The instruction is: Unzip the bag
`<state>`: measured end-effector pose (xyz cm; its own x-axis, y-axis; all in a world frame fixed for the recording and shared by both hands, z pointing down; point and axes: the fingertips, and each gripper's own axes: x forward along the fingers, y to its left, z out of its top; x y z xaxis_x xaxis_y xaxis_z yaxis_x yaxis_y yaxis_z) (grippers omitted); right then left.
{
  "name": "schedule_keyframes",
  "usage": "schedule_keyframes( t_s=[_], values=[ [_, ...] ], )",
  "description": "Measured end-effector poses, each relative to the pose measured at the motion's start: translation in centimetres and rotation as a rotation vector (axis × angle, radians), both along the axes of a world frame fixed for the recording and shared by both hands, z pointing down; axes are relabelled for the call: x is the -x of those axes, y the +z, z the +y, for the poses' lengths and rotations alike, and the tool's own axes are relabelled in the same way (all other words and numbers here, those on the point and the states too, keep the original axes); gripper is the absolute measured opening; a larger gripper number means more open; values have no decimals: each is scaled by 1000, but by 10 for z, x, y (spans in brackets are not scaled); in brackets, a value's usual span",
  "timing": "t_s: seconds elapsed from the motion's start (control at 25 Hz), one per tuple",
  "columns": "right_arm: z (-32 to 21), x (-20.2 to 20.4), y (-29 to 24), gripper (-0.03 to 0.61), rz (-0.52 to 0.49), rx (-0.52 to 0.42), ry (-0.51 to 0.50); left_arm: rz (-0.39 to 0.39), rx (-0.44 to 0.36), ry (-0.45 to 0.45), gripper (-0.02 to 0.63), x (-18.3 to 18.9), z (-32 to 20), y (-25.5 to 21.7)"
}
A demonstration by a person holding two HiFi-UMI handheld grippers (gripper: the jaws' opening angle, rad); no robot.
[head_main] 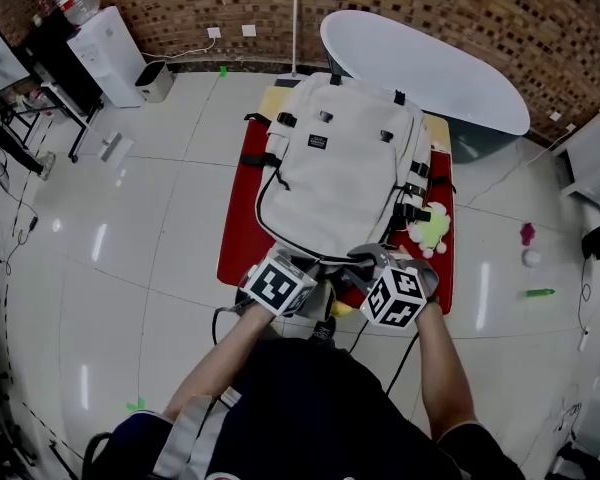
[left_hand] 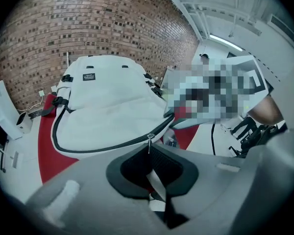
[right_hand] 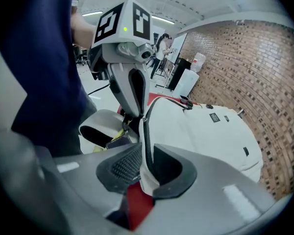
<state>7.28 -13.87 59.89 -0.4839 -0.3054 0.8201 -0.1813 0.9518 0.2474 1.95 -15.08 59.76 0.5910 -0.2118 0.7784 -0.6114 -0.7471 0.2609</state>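
Observation:
A white backpack (head_main: 340,168) lies flat on a red mat (head_main: 242,218), with a black zipper line (left_hand: 88,148) curving round its near end. Both grippers meet at that near edge. My left gripper (left_hand: 152,166) is shut on the zipper pull (left_hand: 149,140); the small metal puller shows just past its fingertips and a pale tab runs back between the pads. My right gripper (right_hand: 146,168) is closed on the bag's white edge (right_hand: 145,146) right beside the zipper line. In the right gripper view the left gripper (right_hand: 137,117) stands just ahead, touching the same edge.
A yellow-green soft toy with white balls (head_main: 432,226) lies on the mat at the bag's right. A white oval tub (head_main: 420,63) stands behind the bag and a white dispenser (head_main: 110,53) at the far left. Small toys (head_main: 528,233) lie on the floor at right.

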Motion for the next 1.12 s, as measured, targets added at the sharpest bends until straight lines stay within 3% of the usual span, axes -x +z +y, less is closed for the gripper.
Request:
schedule_keyframes(
  t_s=[0.36, 0.56, 0.88, 1.12],
  values=[
    [-2, -10, -1, 75, 29, 45, 58, -7, 10, -50, 17, 61, -29, -2],
    [0, -13, 3, 75, 39, 74, 107, -54, -35, -49, 17, 95, -51, -2],
    [-3, -15, 5, 72, 44, 98, 234, -116, -122, 7, 17, 134, -93, 16],
    [1, -17, 8, 69, 53, 108, 359, -128, -113, 112, 18, 140, -117, 29]
  ],
)
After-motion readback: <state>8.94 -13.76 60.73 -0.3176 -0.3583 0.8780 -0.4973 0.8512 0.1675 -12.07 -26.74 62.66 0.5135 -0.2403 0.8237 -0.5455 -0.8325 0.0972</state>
